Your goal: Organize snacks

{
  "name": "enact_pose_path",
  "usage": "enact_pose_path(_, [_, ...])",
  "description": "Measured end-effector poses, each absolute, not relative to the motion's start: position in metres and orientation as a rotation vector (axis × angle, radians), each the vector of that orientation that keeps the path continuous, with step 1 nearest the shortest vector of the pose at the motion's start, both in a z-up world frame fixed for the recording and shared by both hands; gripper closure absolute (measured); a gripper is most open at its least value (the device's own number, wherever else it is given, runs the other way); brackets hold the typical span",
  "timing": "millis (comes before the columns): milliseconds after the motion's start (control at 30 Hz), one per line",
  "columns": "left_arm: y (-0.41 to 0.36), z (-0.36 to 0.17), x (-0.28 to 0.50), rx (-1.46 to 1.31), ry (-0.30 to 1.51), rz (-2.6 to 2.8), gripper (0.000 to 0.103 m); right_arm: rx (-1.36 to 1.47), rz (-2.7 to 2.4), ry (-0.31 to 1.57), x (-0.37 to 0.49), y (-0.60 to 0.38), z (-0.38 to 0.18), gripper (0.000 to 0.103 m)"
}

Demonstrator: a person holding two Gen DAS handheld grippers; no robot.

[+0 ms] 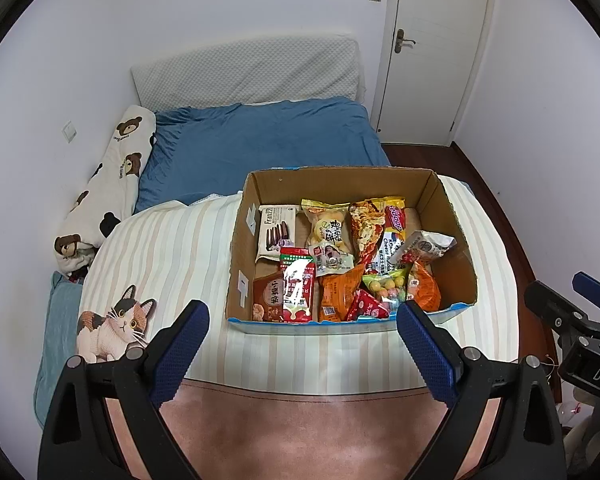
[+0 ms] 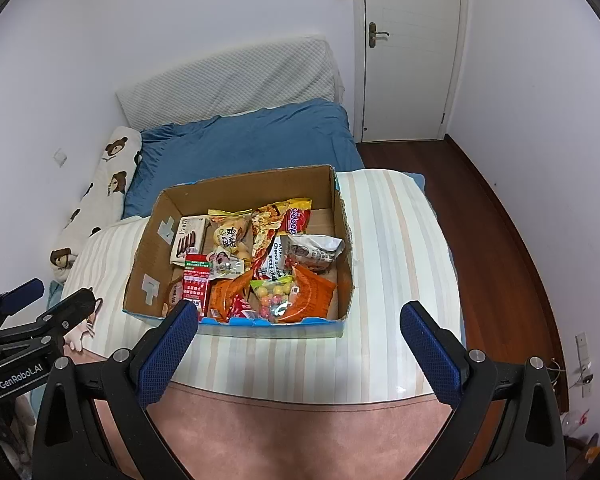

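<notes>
Both the left gripper [image 1: 302,314] and right gripper [image 2: 300,314] hang spread and empty; lower 1 straight ahead into the box [image 1: 452,216] and pinch a single top packet [image 1: 422,246].

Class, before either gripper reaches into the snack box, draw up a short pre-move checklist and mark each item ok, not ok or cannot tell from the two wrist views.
1. Left gripper open, nothing between its fingers: ok.
2. Right gripper open, nothing between its fingers: ok.
3. Cardboard box sits flat on the striped table top, open side up: ok.
4. Snacks reachable from above, nothing covering the box: ok.
5. Snacks sorted: not ok; the packets overlap, such as the silver packet lying on others.
6. A place set out to sort snacks into: cannot tell; none in view.
</notes>
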State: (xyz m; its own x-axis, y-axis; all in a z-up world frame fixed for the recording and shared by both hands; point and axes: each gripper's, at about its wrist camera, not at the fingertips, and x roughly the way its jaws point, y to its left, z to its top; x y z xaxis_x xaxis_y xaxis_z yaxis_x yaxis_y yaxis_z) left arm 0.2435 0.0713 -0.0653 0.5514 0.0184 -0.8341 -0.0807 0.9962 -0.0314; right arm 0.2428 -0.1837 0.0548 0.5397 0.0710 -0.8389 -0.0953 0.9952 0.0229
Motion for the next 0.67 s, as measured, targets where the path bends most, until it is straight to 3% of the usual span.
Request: enact_pose_path(667, [0.0710,-0.0635,0.2427,-0.069,0.982,0.058,0.007,-0.022,0.100,0.989,0.2354,-0.1854,0.0579,0.000])
